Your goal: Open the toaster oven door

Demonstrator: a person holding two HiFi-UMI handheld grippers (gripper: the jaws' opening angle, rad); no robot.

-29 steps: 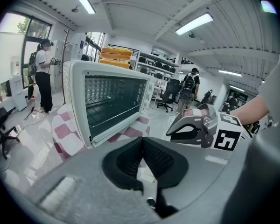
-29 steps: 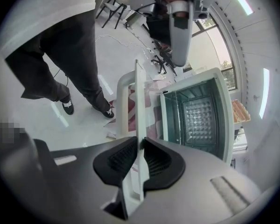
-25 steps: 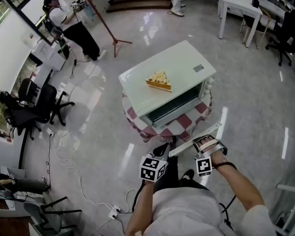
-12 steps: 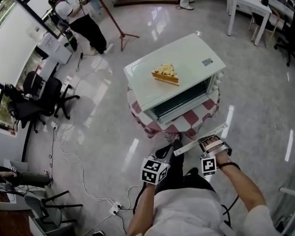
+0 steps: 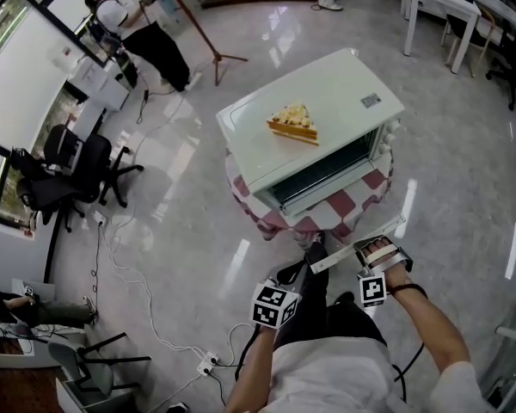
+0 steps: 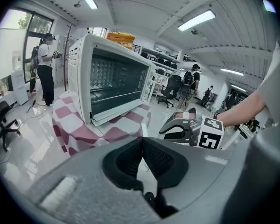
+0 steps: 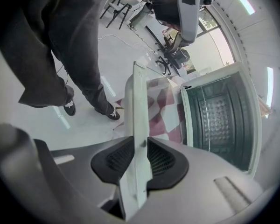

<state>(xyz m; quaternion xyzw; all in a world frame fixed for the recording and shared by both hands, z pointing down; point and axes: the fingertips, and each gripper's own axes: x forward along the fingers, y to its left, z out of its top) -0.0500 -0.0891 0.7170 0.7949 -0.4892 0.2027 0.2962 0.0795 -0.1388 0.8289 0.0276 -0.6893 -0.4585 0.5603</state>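
We find the oven (image 5: 320,93) on a small surface (image 5: 348,206) under a red-and-white checked cloth, with a cake slice (image 5: 293,125) on its roof. The cavity stands exposed in both gripper views, its rack and back wall visible. The door (image 7: 134,106) is swung down and away from the front. Its white rim lies parallel to the oven, out past the surface's near edge. The right tongs (image 7: 140,144) have that rim between their pads. The jaws have just been opening, yet we see no gap on either side of the rim. The left tongs (image 6: 141,140) are closed at the tips with nothing between them, low beside the right tongs and clear of the oven. A person (image 5: 138,33) stands at far left.
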